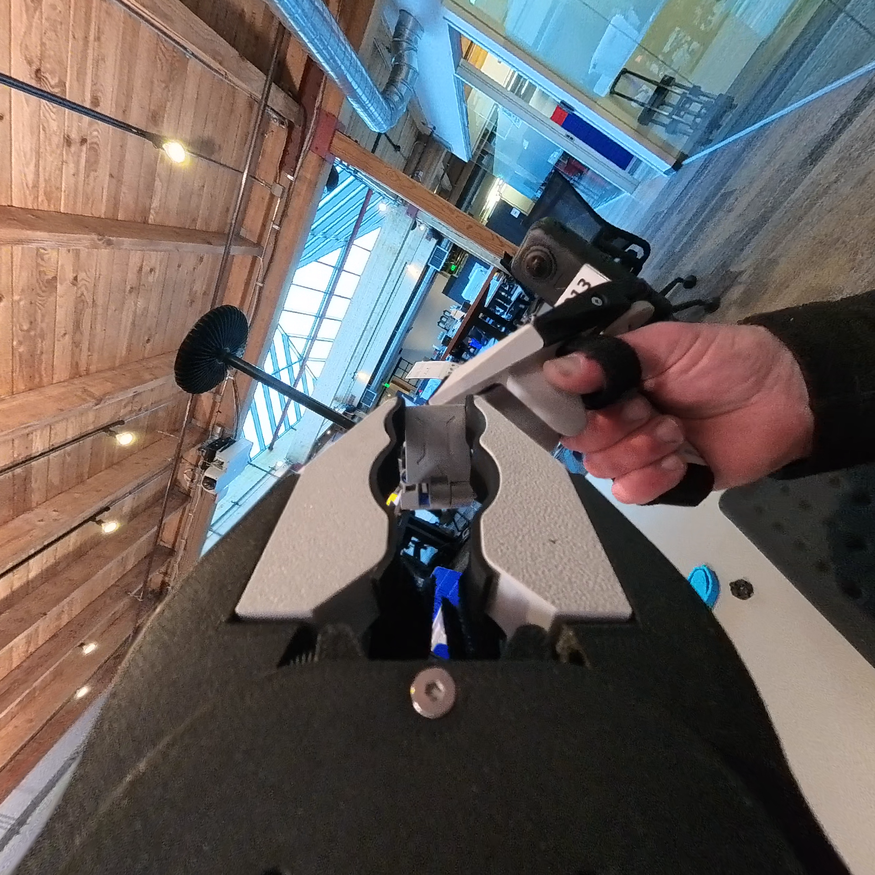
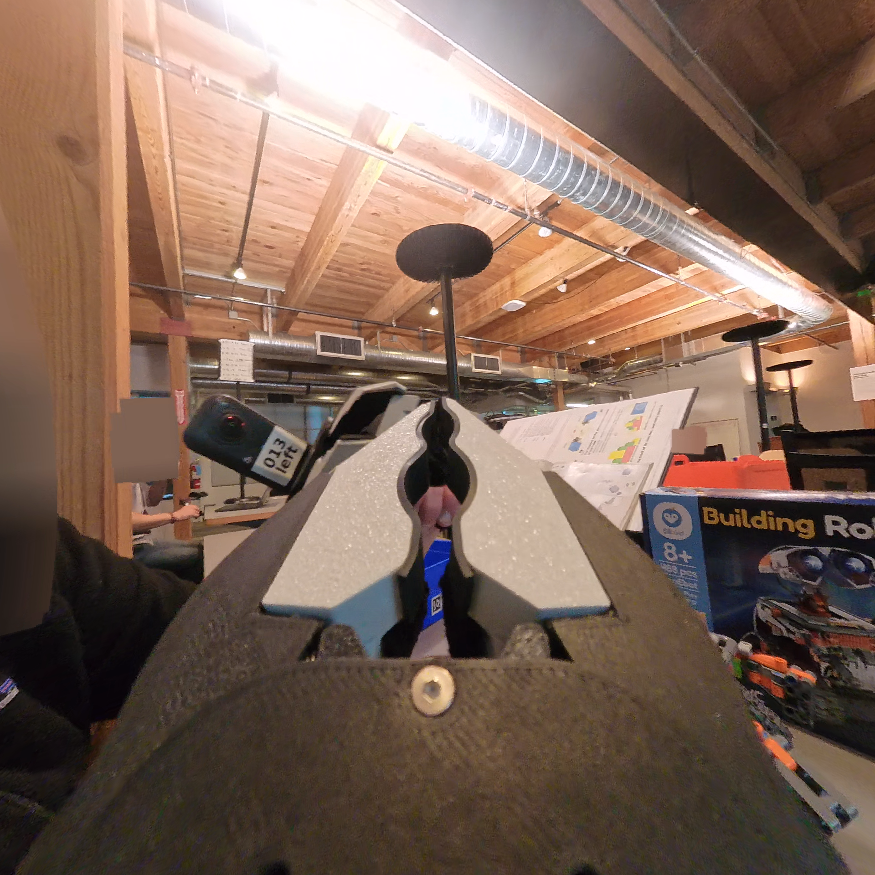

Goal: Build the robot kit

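In the left wrist view my left gripper (image 1: 434, 403) is shut on a grey plastic building piece (image 1: 435, 447). The piece spans the gap between both pads and carries small blue, yellow and white bits at its lower end (image 1: 416, 495). A person's hand (image 1: 686, 402) holds my right gripper (image 1: 442, 395), whose narrow closed tip meets the top edge of the grey piece. In the right wrist view my right gripper (image 2: 440, 403) has its fingertips together and points up towards the ceiling. I see nothing between its tips. The left gripper (image 2: 374, 402) and its camera (image 2: 227, 426) sit just to its left.
A blue boxed building kit (image 2: 767, 568) stands at the right, with loose orange and grey parts (image 2: 776, 686) in front of it. Behind it are printed sheets on a slanted board (image 2: 606, 426) and an orange bin (image 2: 729, 468). A wooden post (image 2: 71, 236) stands at the left.
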